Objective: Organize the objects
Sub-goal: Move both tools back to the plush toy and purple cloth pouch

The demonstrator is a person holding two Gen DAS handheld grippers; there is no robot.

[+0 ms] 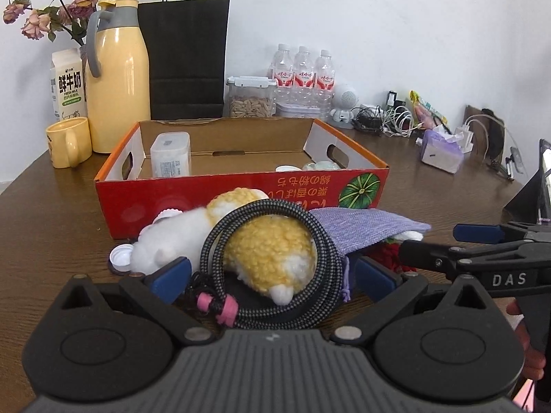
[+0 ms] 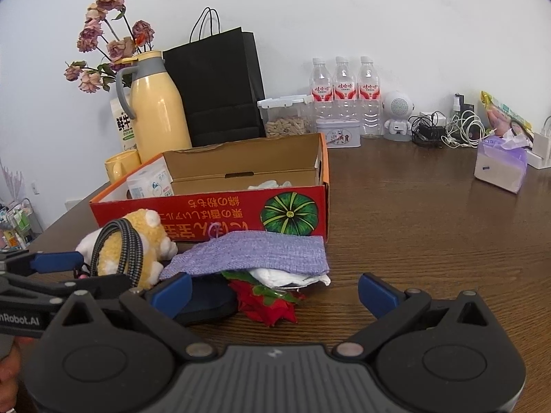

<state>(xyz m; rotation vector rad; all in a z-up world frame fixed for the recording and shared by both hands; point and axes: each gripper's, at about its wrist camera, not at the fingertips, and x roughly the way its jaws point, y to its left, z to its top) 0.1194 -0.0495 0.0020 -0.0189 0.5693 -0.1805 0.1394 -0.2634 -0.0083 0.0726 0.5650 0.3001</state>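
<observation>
Right now the coiled cord (image 1: 275, 265) sits dead ahead of my left gripper (image 1: 272, 275), looped around the plush toy (image 1: 248, 241) like a collar; both lie on the counter (image 1: 58, 220) just in front of the red box (image 1: 241, 192), which I take to be where loose things belong. My left jaws stand wide open, holding nothing; the blue pads flank the coil, one on each side, so the cord and the toy's rear lie between them; whether a pad touches the cord I cannot tell. The toy's long axis runs obliquely, head away to the left, tail toward me, so closing would pinch across the coil's width rather than along the body.

My right gripper (image 2: 275, 290) is likewise wide open and empty; its jaws frame the red fabric flower (image 2: 265, 304) and the white cloth (image 2: 289, 277) tucked under the purple pouch (image 2: 255, 253); the dark flat thing (image 2: 206, 301) by its left pad I cannot identify.

For the cord and toy the left hand is plainly nearer; the right gripper's fingers lie off to that bundle's right, beside it. I judge the next move is a close by the left jaws, then a lift forward over the box's near wall; the risk I see is the cord slipping off the toy.
</observation>
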